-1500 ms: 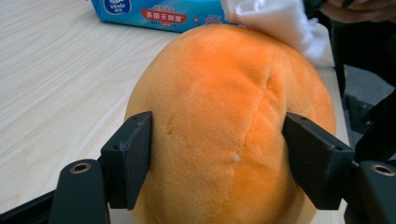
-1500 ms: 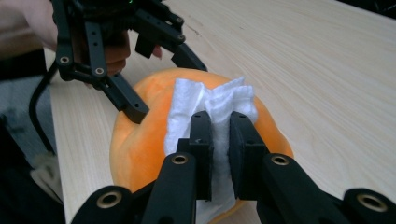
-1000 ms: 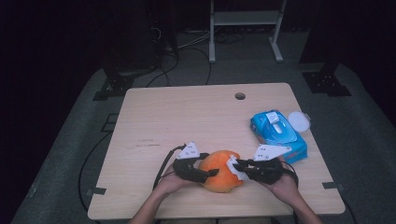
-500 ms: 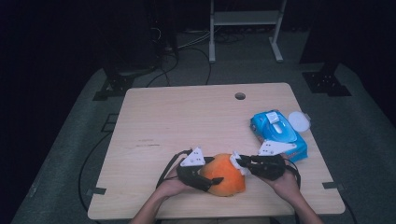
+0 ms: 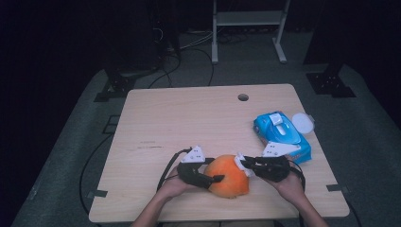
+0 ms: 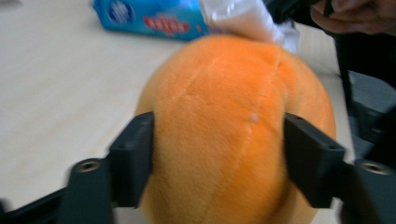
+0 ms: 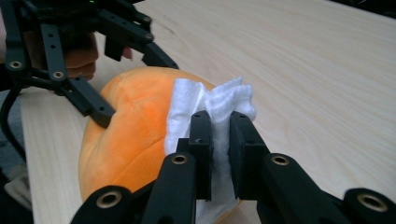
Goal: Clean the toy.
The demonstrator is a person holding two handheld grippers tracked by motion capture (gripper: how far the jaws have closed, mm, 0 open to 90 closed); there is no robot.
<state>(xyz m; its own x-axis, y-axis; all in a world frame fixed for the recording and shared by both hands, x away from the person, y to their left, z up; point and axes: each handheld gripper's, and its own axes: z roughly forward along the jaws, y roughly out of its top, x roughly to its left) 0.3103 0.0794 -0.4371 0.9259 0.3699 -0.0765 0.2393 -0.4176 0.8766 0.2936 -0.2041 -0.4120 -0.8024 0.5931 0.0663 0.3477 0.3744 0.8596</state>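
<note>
That orange plush ball [image 6: 224, 130] is soft fuzzy cloth, short matt pile with stitched seams running over it. The white wipe [image 7: 210, 112] pressed on it looks like a fibrous, slightly fluffy non-woven sheet. Both hand-held grippers have matt black plastic jaws with small metal screw eyelets. The table [image 5: 189, 123] is pale wood-look laminate, smooth with a low sheen. Far right, the blue wipes pack [image 5: 283, 137] is glossy plastic film, with a white plastic lid [image 5: 302, 122] beside it.

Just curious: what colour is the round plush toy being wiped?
Orange round plush toy, seen best in the left gripper view.
</note>
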